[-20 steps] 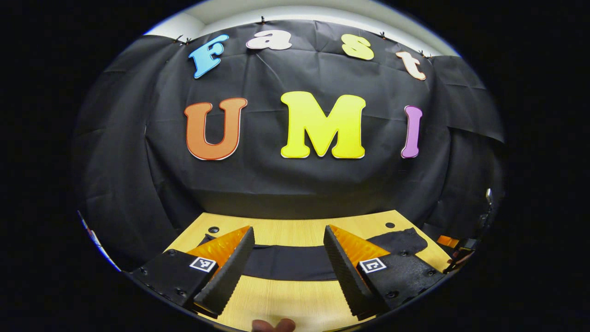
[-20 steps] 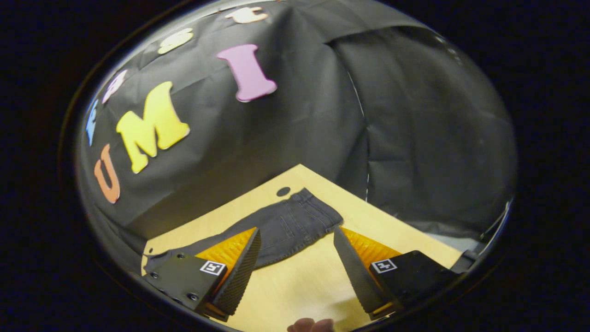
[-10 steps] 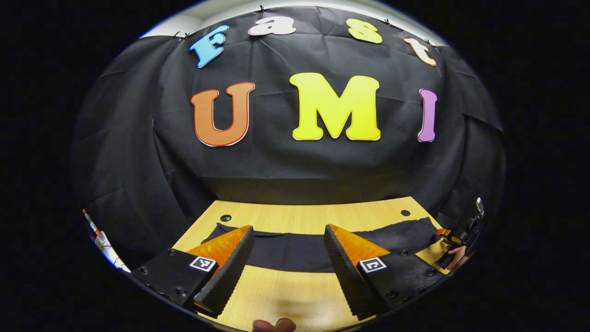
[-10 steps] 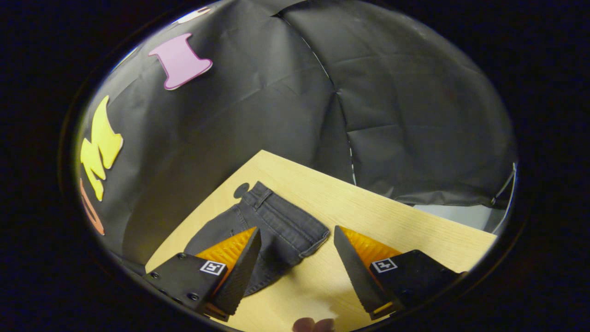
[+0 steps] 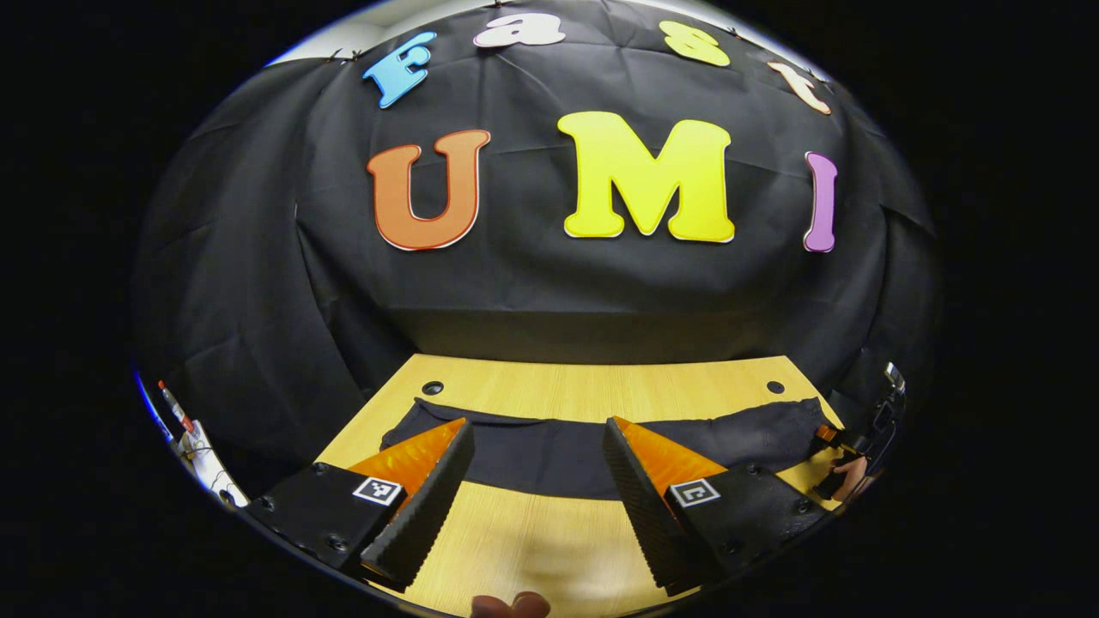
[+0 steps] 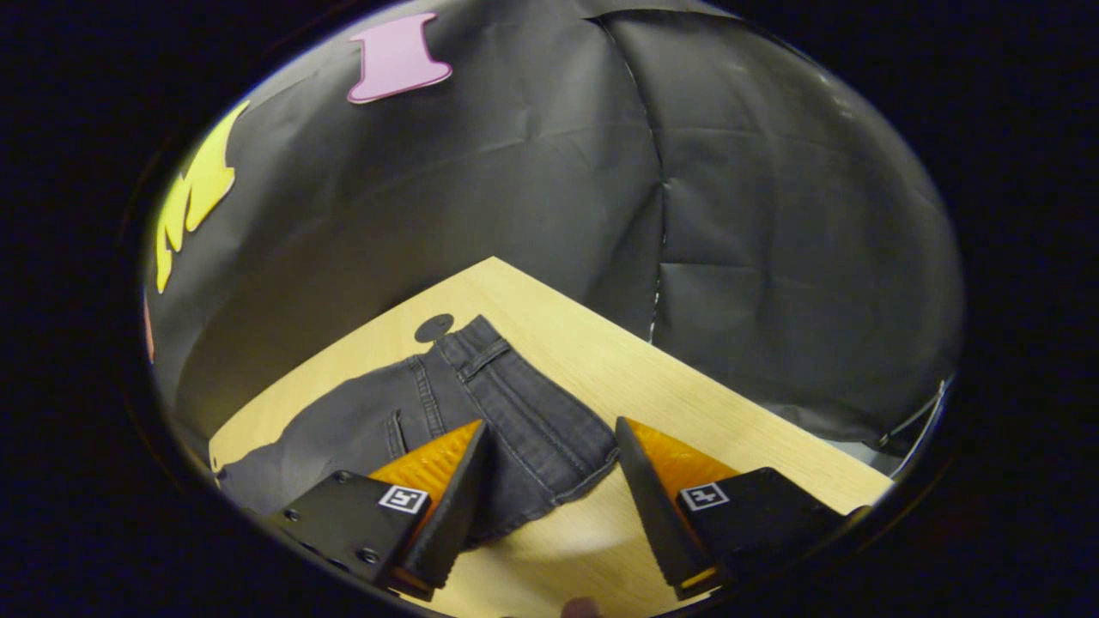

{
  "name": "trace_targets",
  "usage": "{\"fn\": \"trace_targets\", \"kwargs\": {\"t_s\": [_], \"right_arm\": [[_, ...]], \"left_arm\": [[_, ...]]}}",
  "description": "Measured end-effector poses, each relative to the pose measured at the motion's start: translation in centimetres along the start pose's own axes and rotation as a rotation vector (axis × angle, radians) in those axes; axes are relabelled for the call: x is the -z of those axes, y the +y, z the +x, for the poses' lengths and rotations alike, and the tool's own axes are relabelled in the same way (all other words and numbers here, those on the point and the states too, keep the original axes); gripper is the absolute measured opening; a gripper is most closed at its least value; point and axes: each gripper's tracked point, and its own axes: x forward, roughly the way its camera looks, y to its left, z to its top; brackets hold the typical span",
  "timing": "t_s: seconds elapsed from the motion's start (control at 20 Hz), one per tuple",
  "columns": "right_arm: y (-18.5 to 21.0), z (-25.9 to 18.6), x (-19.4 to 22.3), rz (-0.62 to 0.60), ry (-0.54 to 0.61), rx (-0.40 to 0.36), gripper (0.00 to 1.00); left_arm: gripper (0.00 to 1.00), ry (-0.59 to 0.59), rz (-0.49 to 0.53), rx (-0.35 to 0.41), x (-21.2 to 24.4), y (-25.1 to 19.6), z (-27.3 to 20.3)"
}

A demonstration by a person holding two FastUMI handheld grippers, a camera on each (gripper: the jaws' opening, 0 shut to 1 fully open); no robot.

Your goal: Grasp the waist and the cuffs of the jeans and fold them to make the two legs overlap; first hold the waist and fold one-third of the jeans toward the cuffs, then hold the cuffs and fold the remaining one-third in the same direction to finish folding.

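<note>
Fingers of both tools stood wide apart and held nothing. The left gripper (image 5: 537, 493) hovered above the light wooden table (image 5: 592, 390), its fingers (image 5: 425, 506) framing the middle stretch of the dark grey denim jeans (image 5: 549, 451), which lay flat in a long band across the table, beyond the fingertips and apart from them. Far off at the edge of the left gripper view, a hand (image 5: 852, 475) was seen near the end of the garment.

In the right gripper view, the right gripper (image 6: 549, 506) was poised over the waist end of the jeans (image 6: 506, 412). The waistband (image 6: 481, 356), with its seams and belt loops, ran toward a round dark hole (image 6: 434, 327) in the table (image 6: 687, 395). One finger (image 6: 446, 506) overlapped the cloth in the view; whether it touched could not be determined. The other stood over bare wood just beside the hem-like edge of the waist.

Judgement: the work stood at its opening step, the approach to grasp before the legs are laid one upon the other; the garment appeared spread, with no thirds fold made. The next move would call for the right fingers to descend and close on the near waist corner, while the left shifts toward the cuff end, so both lift together without dragging the cloth.
</note>
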Motion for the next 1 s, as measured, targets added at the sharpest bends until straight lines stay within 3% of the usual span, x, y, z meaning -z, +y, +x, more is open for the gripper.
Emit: {"fn": "trace_targets", "kwargs": {"t_s": [0.1, 0.15, 0.3, 0.4, 0.45, 0.5, 0.7, 0.8, 0.95, 1.0], "right_arm": [[0.8, 0.2, 0.0, 0.016, 0.021, -0.029, 0.65], [1.1, -0.1, 0.1, 0.011, 0.044, -0.038, 0.59], [1.0, -1.1, -0.4, -0.046, 0.083, -0.026, 0.3], [0.9, -1.5, -0.5, -0.063, 0.11, -0.005, 0.15], [1.1, -2.2, -1.1, -0.06, 0.11, -0.002, 0.15], [1.6, -2.8, -1.5, -0.063, 0.11, -0.004, 0.06], [4.3, -6.3, -4.4, -0.08, 0.068, -0.025, 0.02], [6.2, -8.2, -5.8, -0.089, 0.04, -0.021, 0.06], [11.4, -11.9, -8.2, -0.174, -0.045, -0.054, 0.1], [13.6, -13.6, -8.6, -0.211, -0.078, -0.075, 0.06]], "left_arm": [[0.97, 0.001, -0.007, -0.008, 0.0, 0.5, -0.2], [0.97, 0.001, -0.01, -0.012, 0.2, 0.6, -0.3], [0.97, -0.011, -0.015, -0.029, 0.1, 1.7, -0.6], [0.97, -0.02, -0.032, -0.043, 0.2, 2.7, -0.9], [0.97, -0.025, -0.041, -0.051, 0.1, 3.3, -1.1], [0.97, -0.034, -0.049, -0.058, 0.0, 3.9, -1.3], [0.97, -0.077, -0.064, -0.088, 0.2, 6.5, -2.3], [0.97, -0.091, -0.08, -0.095, 0.4, 7.6, -2.6], [0.97, -0.091, -0.131, -0.104, 1.3, 9.6, -3.2], [0.97, -0.097, -0.144, -0.113, 1.4, 10.5, -3.3]]}}
